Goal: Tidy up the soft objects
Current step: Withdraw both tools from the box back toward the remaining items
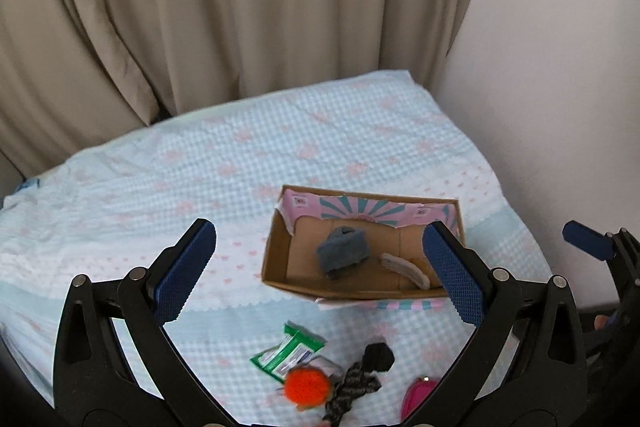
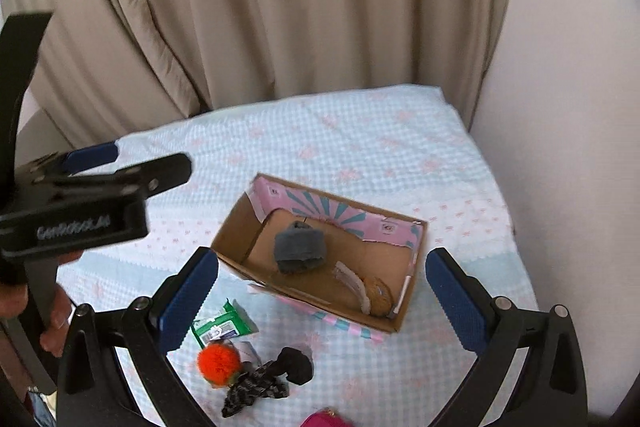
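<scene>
- Plainly, both pairs of tongs hang above a bed [image 1: 168, 163] covered in a pale blue checked sheet, and neither grips anything
- left tongs [image 1: 320, 267]: spread wide, blue pads well apart; the cardboard box [image 1: 276, 251] lies between and beyond the tips, nearer the right pad
- right tongs [image 2: 322, 291]: also spread wide, framing the same box from a slightly different angle
- inside the box: a folded grey cloth [image 2: 299, 246] near the middle, a beige ribbed piece [image 2: 354, 285] beside it, and a brown knitted item [image 2: 378, 295] touching that piece at the box's near right corner
- on the sheet in front of the box, close under the tongs: an orange pompom [image 2: 218, 363], a green-and-white packet [image 2: 224, 325] just behind it, a black soft lump [image 2: 296, 365], and a grey patterned fabric strip [image 2: 252, 387] touching the pompom and the lump
- a pink item [image 2: 326, 419] sits at the bottom edge, mostly cut off
- beige curtains [image 1: 240, 7] hang behind the bed
</scene>
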`<state>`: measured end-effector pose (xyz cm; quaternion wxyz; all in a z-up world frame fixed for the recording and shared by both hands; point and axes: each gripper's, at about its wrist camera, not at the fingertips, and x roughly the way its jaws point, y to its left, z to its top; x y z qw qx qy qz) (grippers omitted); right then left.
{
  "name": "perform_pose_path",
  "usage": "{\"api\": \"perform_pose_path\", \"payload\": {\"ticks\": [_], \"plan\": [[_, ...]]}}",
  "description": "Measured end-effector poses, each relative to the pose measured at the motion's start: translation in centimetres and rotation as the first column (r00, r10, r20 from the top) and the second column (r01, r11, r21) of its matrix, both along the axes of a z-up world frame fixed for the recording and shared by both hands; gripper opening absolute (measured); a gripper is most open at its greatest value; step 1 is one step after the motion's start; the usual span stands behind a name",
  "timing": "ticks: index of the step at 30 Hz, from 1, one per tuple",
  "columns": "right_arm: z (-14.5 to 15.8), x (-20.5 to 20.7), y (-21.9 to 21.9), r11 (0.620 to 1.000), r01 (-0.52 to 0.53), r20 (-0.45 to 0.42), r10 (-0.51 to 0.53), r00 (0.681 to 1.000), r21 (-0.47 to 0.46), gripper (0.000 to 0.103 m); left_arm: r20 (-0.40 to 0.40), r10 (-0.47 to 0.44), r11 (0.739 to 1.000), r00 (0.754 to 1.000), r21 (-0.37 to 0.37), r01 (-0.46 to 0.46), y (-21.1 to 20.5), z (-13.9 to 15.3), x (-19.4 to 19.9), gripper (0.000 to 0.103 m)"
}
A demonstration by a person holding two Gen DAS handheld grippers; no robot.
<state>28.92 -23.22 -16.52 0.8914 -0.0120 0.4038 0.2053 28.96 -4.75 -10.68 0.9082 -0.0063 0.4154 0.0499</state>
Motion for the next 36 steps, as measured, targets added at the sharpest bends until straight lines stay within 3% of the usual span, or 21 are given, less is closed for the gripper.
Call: {"api": "perform_pose_path", "payload": {"ticks": [8, 16, 27, 36], "plan": [[4.9, -7.4, -0.7, 0.986, 0.162, 0.047, -0.164, 0.985, 0.030, 0.103, 0.074, -0.042, 0.999, 0.996, -0.023, 0.044, 1.2, 5.5, -8.4, 0.103], [7.6, -14.8, -0.2, 0.954, 0.298, 0.128, -0.301, 0.945, 0.042, 0.103, 0.113, -0.093, 0.995, 0.989, -0.011, 0.095, 3.4, 7.6, -15.2, 0.103], [9.0, -22.8, 3.2, 0.928, 0.372, 0.262, -0.367, 0.892, 0.034, 0.103, 0.149, -0.127, 0.990, 0.981, -0.045, 0.135, 7.8, 7.3, -20.8, 0.103], [6.1, -26.0, 5.4, 0.906, 0.424, 0.271, -0.411, 0.870, 0.014, 0.103, 0.158, -0.179, 0.979, 0.971, -0.066, 0.191, 9.8, 3.2, -23.3, 0.103]]}}
